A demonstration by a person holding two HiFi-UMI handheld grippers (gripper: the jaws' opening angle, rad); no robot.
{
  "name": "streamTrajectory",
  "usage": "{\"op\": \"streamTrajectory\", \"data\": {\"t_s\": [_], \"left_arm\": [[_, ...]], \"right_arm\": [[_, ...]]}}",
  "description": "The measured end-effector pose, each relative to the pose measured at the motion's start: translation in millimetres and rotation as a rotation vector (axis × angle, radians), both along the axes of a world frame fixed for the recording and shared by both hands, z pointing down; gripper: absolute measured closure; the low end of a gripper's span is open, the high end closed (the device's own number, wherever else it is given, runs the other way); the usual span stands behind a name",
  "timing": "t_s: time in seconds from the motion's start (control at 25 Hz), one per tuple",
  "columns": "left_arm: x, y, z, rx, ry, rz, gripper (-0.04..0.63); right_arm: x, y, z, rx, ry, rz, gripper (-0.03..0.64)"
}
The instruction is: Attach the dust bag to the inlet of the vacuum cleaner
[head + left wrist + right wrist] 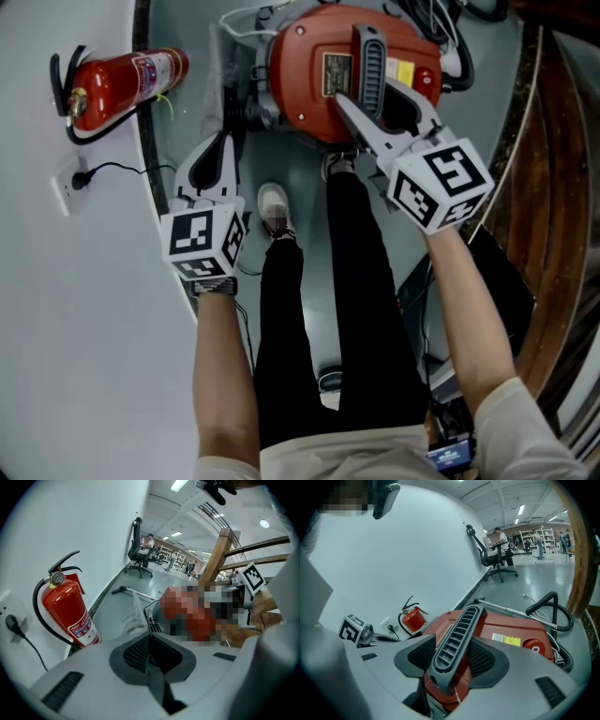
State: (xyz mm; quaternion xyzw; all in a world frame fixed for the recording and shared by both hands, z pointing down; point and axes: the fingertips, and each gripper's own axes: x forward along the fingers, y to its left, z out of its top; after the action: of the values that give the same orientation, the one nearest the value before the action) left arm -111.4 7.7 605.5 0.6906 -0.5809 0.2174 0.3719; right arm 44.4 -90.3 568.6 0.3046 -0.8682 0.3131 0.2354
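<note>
The left gripper hangs at near left, its fingers closed on nothing. The right gripper has its fingers clamped across the ribbed handle of the red vacuum, which sits on the floor just ahead. It looks heavy and rigid, and the handle seems the soundest hold. No dust bag can be picked out.

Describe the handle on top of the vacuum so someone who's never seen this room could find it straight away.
Find the big red vacuum cleaner on the grey floor beside the white wall. Across its top runs a dark grey handle, gripped by the right gripper. It is the only ribbed, slotted bar on the smooth red shell, next to a yellow label.
</note>
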Motion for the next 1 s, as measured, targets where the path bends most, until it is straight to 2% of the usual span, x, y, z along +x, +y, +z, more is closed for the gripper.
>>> {"op": "streamTrajectory", "data": {"t_s": [1.0], "left_arm": [[14.1,-2.5,-2.1,0.008,0.022,0.074,0.581]], "right_arm": [[-0.1,-0.1,-0.2,0.006,0.003,0.002,0.407]]}}
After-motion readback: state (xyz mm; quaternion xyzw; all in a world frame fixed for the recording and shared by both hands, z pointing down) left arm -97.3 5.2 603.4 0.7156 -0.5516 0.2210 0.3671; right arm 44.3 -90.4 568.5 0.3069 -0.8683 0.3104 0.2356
